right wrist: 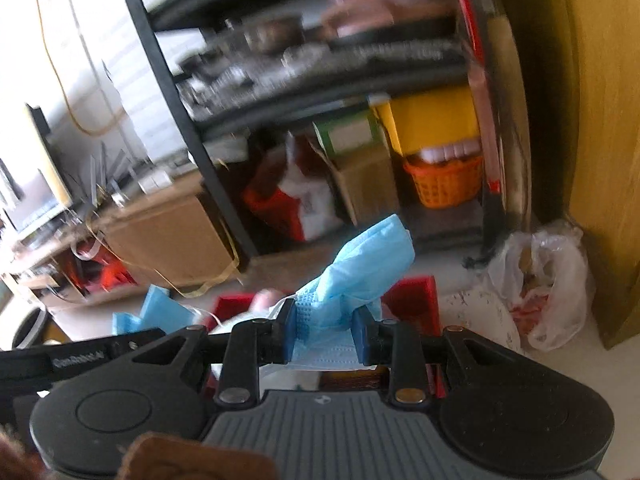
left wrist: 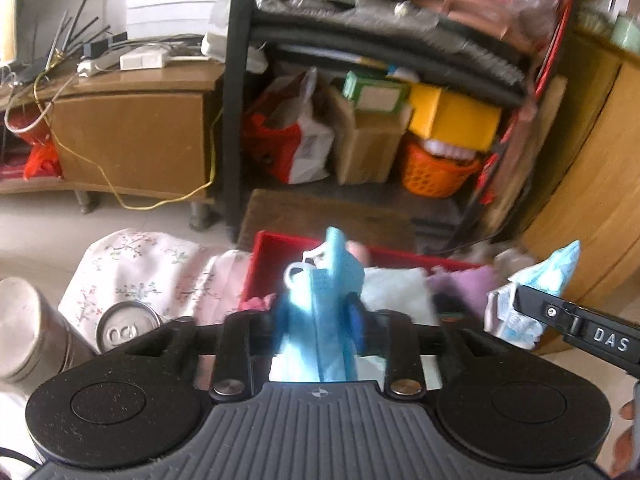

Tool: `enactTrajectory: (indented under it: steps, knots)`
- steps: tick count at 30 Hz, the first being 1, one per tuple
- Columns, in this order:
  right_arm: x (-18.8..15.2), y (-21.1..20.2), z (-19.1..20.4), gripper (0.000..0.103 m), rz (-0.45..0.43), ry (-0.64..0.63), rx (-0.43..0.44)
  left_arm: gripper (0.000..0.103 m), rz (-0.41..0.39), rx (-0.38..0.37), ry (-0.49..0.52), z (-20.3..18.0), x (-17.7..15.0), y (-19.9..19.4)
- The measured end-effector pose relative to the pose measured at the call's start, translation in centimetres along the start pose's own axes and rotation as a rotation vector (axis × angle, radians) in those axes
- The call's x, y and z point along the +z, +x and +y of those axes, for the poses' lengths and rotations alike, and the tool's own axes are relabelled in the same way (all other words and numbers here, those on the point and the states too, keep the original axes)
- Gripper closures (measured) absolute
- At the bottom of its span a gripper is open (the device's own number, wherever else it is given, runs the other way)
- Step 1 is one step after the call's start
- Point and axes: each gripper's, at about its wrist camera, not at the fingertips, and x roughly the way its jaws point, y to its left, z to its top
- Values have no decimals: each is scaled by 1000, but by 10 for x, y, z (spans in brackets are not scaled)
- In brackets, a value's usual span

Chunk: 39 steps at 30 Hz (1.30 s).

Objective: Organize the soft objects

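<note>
Left wrist view shows the left gripper (left wrist: 318, 316) pinching a crumpled pale-blue face mask (left wrist: 320, 300) with white ear loops, raised above a red box (left wrist: 280, 246) of soft things. Beside it, the right gripper (right wrist: 326, 330) pinches a second blue mask (right wrist: 360, 268), bunched and creased.

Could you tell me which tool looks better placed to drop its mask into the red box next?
Probably the left tool: its blue mask hangs in line with the red box, while the right tool holds its mask off toward the box's right end.
</note>
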Motion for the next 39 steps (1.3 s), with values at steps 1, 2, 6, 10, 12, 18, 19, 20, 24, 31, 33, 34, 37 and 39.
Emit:
enactTrajectory:
  steps: [1, 2, 6, 10, 12, 18, 19, 20, 24, 31, 33, 34, 37, 39]
  knots:
    - [-1, 8, 0, 97, 22, -10, -7, 51, 1, 24, 16, 0, -2, 6]
    - [-3, 15, 0, 91, 36, -18, -12, 42, 6, 43, 33, 0, -3, 11]
    - [-8, 26, 0, 74, 57, -23, -24, 32, 20, 59, 43, 0, -6, 18]
    - [-11, 23, 3, 66, 46, -53, -48, 27, 17, 43, 37, 1, -6, 9]
    - [-12, 20, 5, 66, 48, -82, -73, 26, 18, 28, 31, 1, -7, 1]
    - [-19, 2, -3, 65, 43, -51, -105, 25, 22, -37, -35, 9, -17, -25]
    - [-21, -3, -3, 65, 37, -41, -93, 25, 26, -46, -36, 9, -20, -29]
    - [-23, -10, -4, 65, 32, -37, -82, 25, 32, -48, -33, 9, -24, -32]
    - [-39, -28, 3, 65, 49, -53, -72, 25, 50, -46, -8, 9, -43, -46]
    - [-76, -49, 13, 65, 115, -67, -53, 24, 81, -44, 30, 8, -74, -63]
    - [-84, -54, 14, 65, 121, -65, -50, 24, 89, -46, 38, 9, -81, -66]
    - [-87, -58, 14, 65, 120, -60, -46, 24, 94, -44, 41, 9, -84, -67]
    - [-94, -69, 14, 65, 111, -47, -43, 24, 92, -47, 39, 11, -94, -73]
    - [-99, -76, 14, 65, 107, -44, -36, 24, 90, -48, 36, 11, -100, -77]
